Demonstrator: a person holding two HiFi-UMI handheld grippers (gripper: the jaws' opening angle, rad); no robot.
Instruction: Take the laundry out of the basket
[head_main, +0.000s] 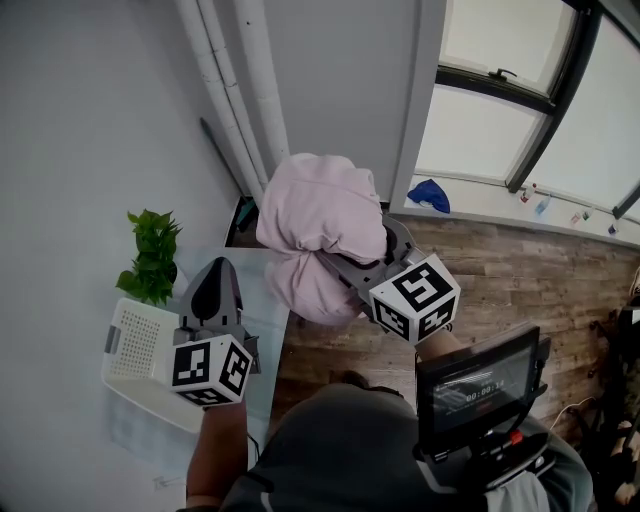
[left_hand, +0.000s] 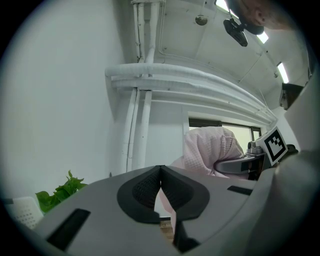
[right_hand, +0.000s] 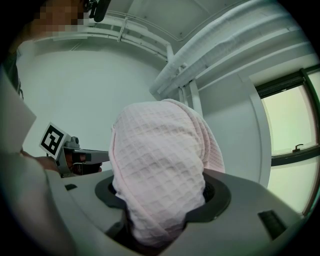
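The lift-out step is in hand: the pink waffle-weave cloth (head_main: 320, 215) is clear of the white perforated plastic basket (head_main: 135, 345) and hangs bunched up off the table's (head_main: 268, 300) edge, with the right gripper (head_main: 370, 262) pointing level and its fingers clamped on it. The left gripper (left_hand: 160, 172) also points level, just above the basket, its fingers together with nothing between them. Next, I judge, the cloth must be set down somewhere clear before either gripper goes back in; the marker cube hides much of the basket, so I cannot tell whether more laundry remains.
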